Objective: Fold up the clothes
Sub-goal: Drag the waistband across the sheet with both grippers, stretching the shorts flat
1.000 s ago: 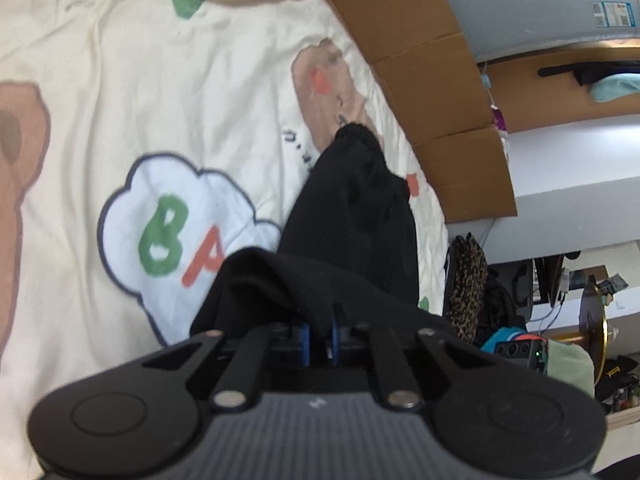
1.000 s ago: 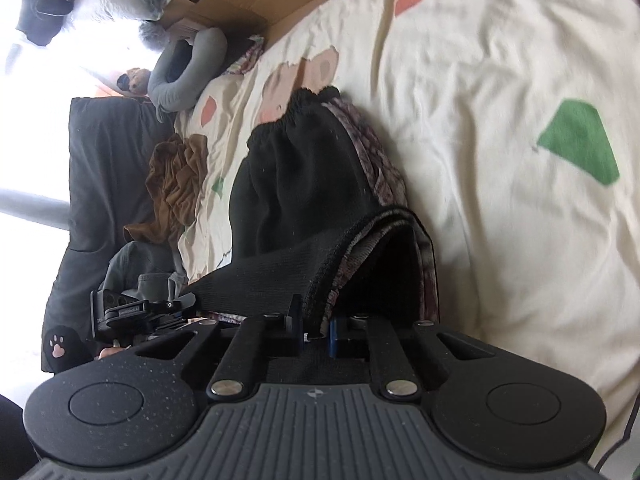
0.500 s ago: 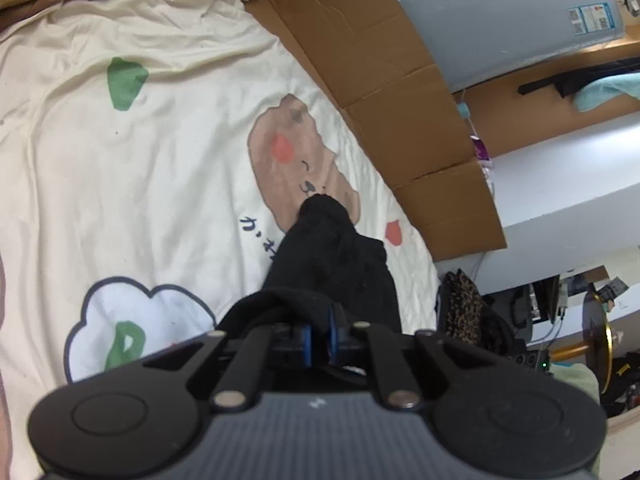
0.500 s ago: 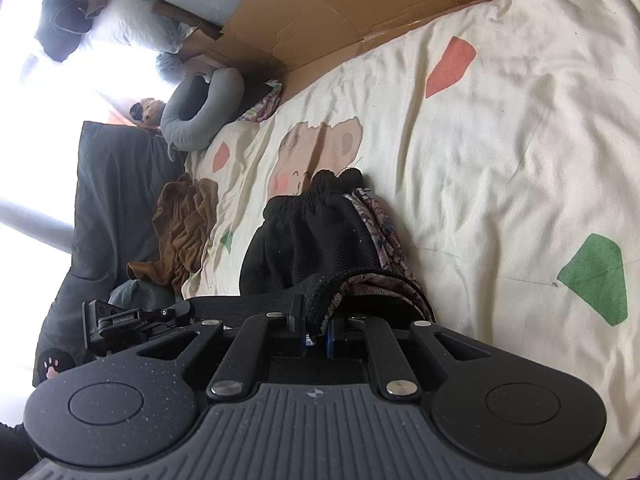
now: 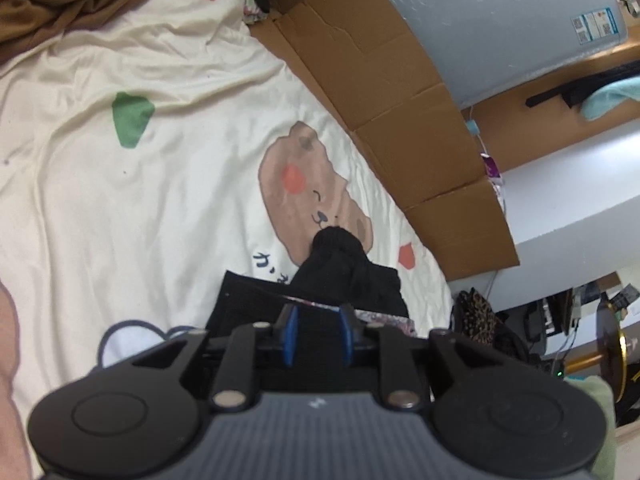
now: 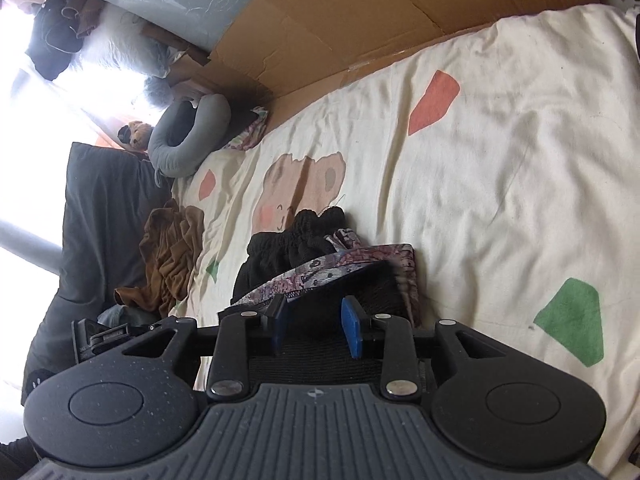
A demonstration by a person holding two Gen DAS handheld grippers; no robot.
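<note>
A black garment [image 5: 344, 276] with a patterned lining lies folded over itself on the cream printed bed sheet [image 5: 140, 208]. In the left wrist view, my left gripper [image 5: 318, 332] hovers at its near edge. Its jaws are opening, and the blue pads stand apart with the cloth edge lying loose below the gap. In the right wrist view the same garment [image 6: 304, 240] shows its floral lining along the fold. My right gripper [image 6: 315, 330] is at that near edge, its jaws also opening. Dark cloth lies between its pads, which do not press on it.
A crumpled brown garment [image 6: 172, 252] lies on the sheet further along, also visible as the brown garment [image 5: 60, 4] at the top left. Flattened cardboard [image 5: 380, 92] lines the bed's far side. A grey neck pillow [image 6: 188, 136] and a dark cushion [image 6: 104, 208] sit at the bed's end.
Both grippers were shut on the garment's black edge and carried it over the rest. Now both sets of jaws have parted, and the edge lies released on the folded pile.
</note>
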